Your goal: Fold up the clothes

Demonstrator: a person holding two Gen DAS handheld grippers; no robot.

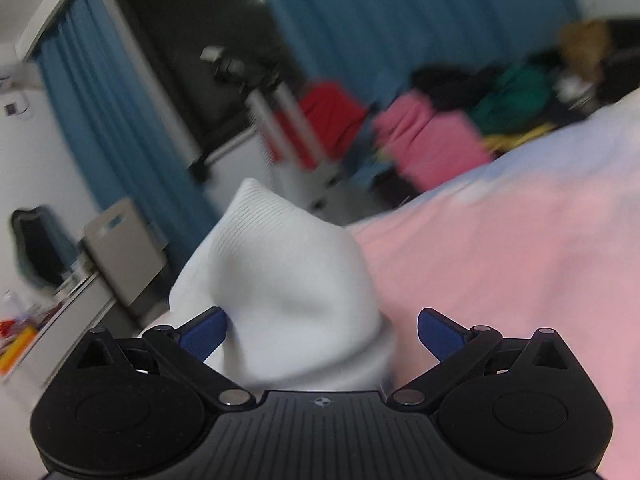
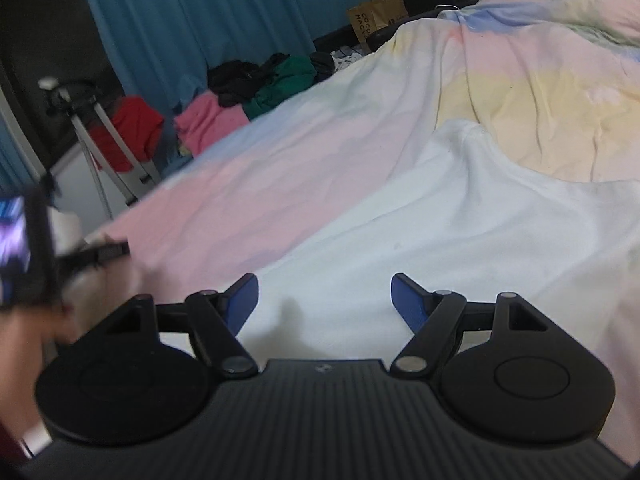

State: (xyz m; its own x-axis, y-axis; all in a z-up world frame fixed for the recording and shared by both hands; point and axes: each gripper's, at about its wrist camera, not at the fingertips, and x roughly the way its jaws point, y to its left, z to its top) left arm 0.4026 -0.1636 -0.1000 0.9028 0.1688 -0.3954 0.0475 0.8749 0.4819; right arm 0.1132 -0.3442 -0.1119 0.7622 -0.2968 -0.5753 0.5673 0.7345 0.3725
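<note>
A white garment (image 2: 460,216) lies spread on the pastel bedsheet (image 2: 304,152). In the left wrist view a bunched, ribbed part of the white garment (image 1: 280,280) rises between the wide-apart blue fingers of my left gripper (image 1: 320,334); the cloth touches the left finger (image 1: 204,332) and stands clear of the right one. My right gripper (image 2: 324,300) is open and empty, low over the near edge of the garment. The left gripper's body shows at the left edge of the right wrist view (image 2: 24,248).
Piles of pink (image 2: 208,120), green (image 2: 280,84), black and red (image 2: 128,128) clothes lie beyond the bed's far edge. A tripod (image 2: 100,132) stands by blue curtains (image 2: 200,8). A paper bag (image 2: 376,16) sits at the back. A desk with a chair (image 1: 120,248) is left.
</note>
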